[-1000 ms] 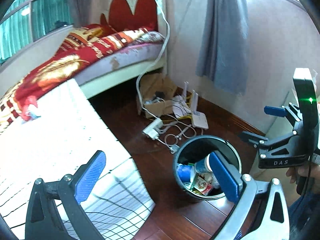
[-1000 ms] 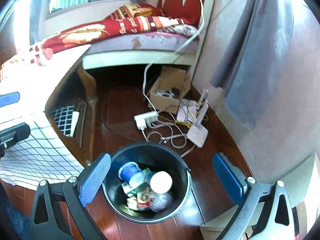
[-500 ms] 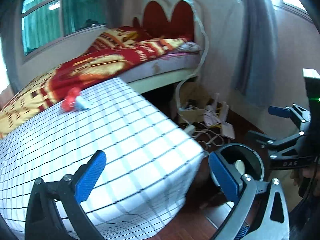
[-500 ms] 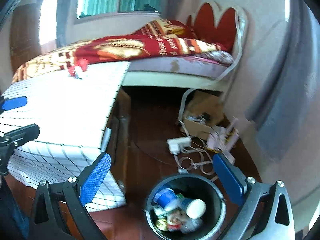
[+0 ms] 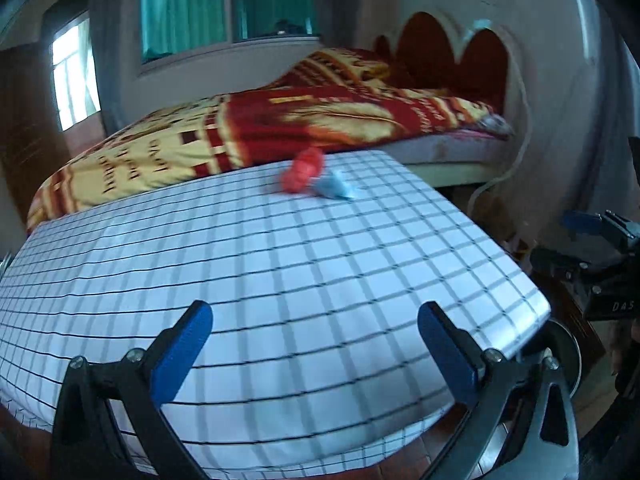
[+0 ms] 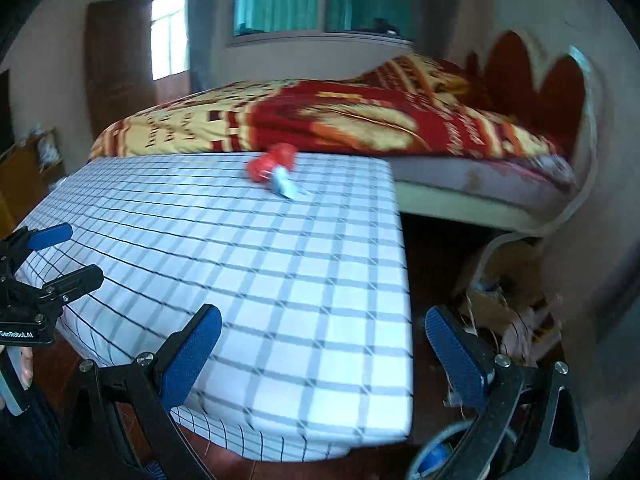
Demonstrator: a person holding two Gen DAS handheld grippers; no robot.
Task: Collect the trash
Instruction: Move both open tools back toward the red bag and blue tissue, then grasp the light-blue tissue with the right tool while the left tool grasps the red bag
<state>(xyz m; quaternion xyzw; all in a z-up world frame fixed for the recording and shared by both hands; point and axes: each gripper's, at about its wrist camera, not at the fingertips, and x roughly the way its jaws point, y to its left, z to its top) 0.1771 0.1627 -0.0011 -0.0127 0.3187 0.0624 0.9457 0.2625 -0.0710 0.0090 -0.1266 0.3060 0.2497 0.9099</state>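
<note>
Both grippers held wide open over the checked tablecloth (image 5: 304,280), nothing between the fingers.

The left gripper (image 5: 316,348) and right gripper (image 6: 322,346) face two blurred scraps at the table's far edge: a red piece (image 5: 303,171), perhaps a crumpled wrapper, touching a pale blue piece (image 5: 335,187). The bin (image 6: 434,458) is cut off at the bottom, largely behind the right gripper's finger.

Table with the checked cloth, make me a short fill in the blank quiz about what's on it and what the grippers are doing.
1. The red wrapper lies on the ____ cloth.
2. A crumpled ____ scrap sits touching the red wrapper.
3. Both the left gripper and the right gripper are ____ and empty.
4. Behind the table stands a ____ with a red blanket.

Missing words: checked; blue; open; bed
</note>
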